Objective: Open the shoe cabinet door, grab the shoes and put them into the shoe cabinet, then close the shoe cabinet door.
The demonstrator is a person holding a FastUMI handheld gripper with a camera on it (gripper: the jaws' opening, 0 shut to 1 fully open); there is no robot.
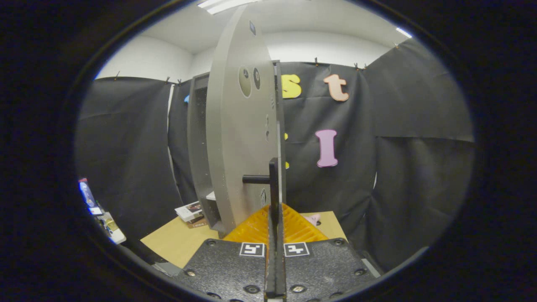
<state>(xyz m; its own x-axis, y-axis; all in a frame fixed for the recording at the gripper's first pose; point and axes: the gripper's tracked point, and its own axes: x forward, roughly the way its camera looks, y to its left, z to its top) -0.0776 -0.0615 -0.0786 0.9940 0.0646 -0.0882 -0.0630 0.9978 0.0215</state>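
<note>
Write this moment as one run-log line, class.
stage: door open | hand-held gripper: shut on door handle | cabinet door: swung out, edge-on | shoe cabinet: behind door | shoes: not placed yet

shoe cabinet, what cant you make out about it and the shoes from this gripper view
- Cabinet inside: the open door, seen nearly edge-on, covers most of the shoe cabinet; its shelves are hidden.
- Shoes: a small pink shape beyond the fingers, too cut off to identify.
- Gripper: fingers shut on the door handle, whose far side is hidden.
</note>
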